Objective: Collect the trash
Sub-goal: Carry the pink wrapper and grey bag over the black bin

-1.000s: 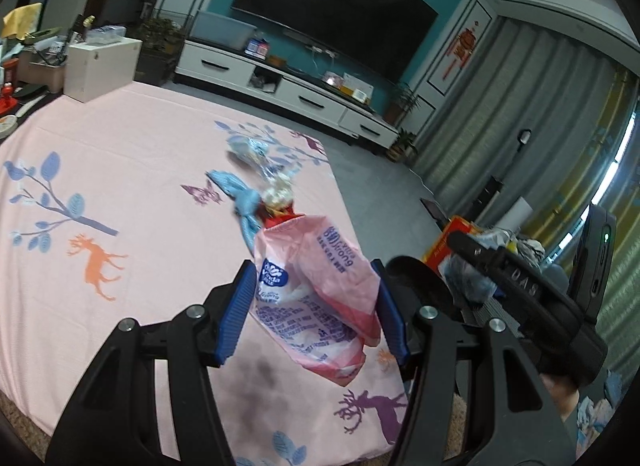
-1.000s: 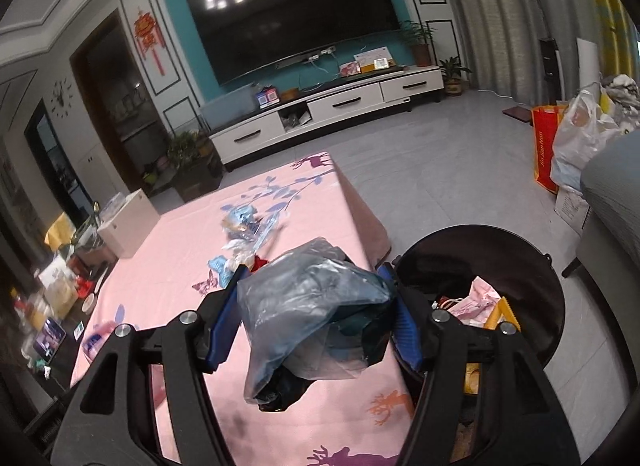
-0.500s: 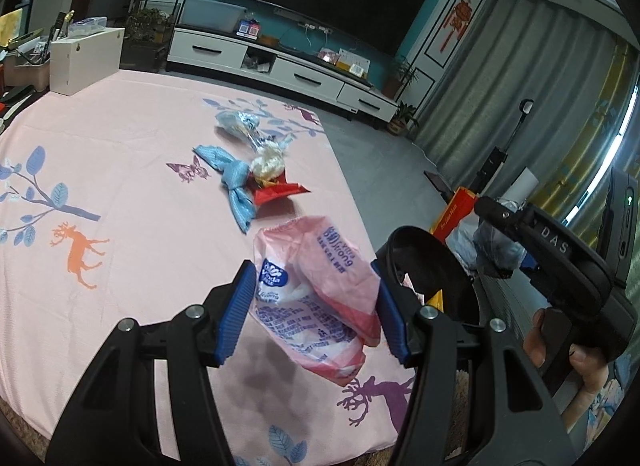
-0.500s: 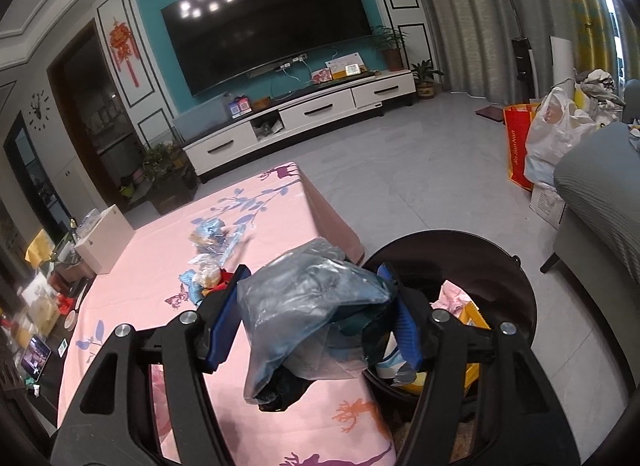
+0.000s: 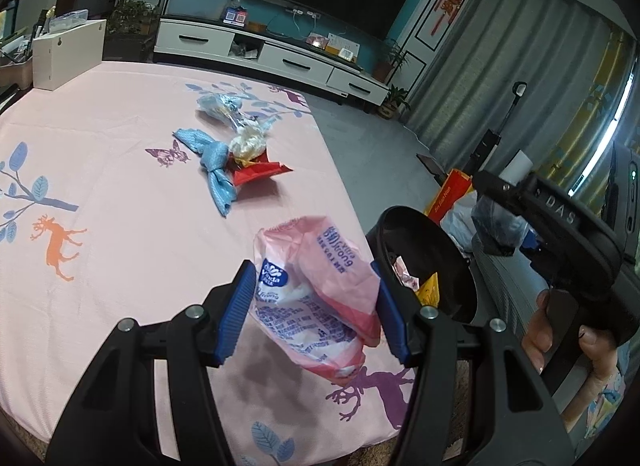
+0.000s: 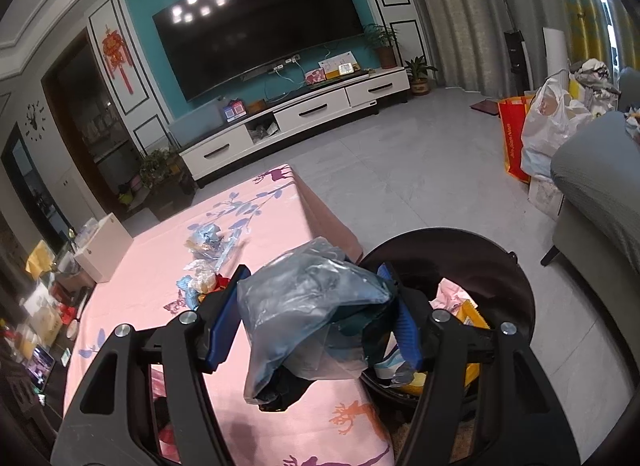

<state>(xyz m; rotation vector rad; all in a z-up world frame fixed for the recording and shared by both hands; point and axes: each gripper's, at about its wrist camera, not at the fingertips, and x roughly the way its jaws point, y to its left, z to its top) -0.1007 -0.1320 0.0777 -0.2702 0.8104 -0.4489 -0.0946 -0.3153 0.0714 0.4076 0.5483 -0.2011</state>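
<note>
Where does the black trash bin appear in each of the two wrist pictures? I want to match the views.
Left wrist view: the black trash bin is right of centre, just past the table's right edge, behind the right fingertip of the left gripper.
Right wrist view: the bin is at lower right, behind the right gripper.
Shared landmark: the pink tablecloth beside the bin.

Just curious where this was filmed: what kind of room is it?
Most likely a home living room: a big wall television above a low white cabinet, a grey sofa at one side, and a table under a pink cloth strewn with wrappers.
</note>
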